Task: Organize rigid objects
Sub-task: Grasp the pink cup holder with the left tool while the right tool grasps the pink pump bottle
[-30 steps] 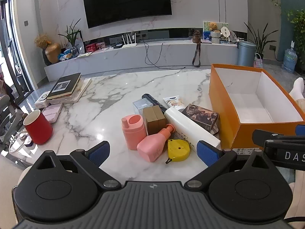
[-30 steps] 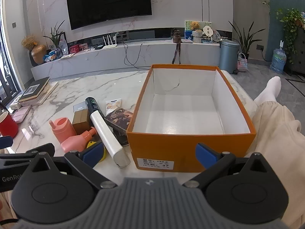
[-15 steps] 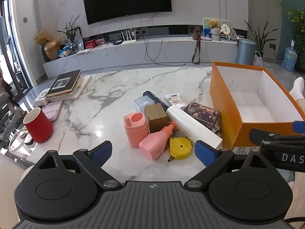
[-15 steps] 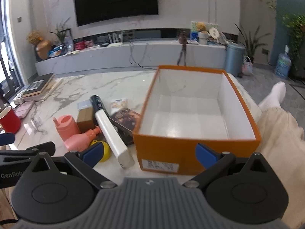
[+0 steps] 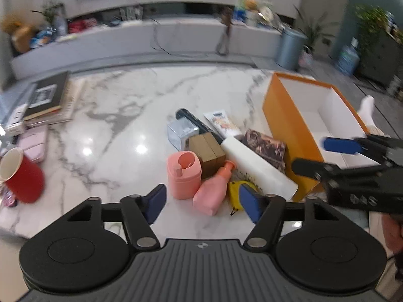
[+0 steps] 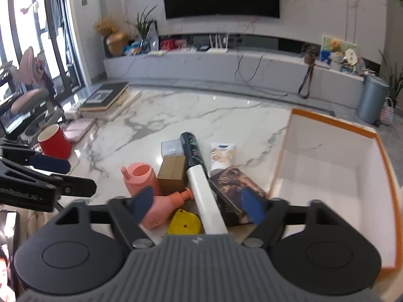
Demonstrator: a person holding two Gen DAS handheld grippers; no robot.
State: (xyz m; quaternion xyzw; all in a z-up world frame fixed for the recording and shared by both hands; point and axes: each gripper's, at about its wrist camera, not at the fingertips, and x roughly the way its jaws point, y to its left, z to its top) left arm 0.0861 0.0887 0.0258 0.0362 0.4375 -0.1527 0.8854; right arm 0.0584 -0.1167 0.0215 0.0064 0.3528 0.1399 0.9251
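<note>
A pile of objects lies on the marble table (image 5: 121, 115): a pink cup (image 5: 183, 175), a pink pump bottle (image 5: 214, 188), a yellow tape measure (image 5: 235, 192), a brown box (image 5: 207, 156), a black-and-white tube (image 5: 254, 163), a clear box (image 5: 181, 130) and a dark patterned box (image 5: 267, 146). An empty orange box (image 5: 289, 125) stands to their right. My left gripper (image 5: 202, 202) is open just above the pink bottle. My right gripper (image 6: 196, 205) is open over the white tube (image 6: 206, 201) and also shows in the left wrist view (image 5: 325, 154).
A red mug (image 5: 21, 176) stands at the table's left edge, near a pink case (image 5: 35, 142) and a stack of books (image 5: 47, 98). A small white tube (image 5: 223, 123) lies behind the pile. A TV bench and a bin (image 5: 289, 47) stand beyond the table.
Both grippers have moved forward and down toward the pile. The right gripper swung left from facing the orange box to over the white tube. Both stay open.
</note>
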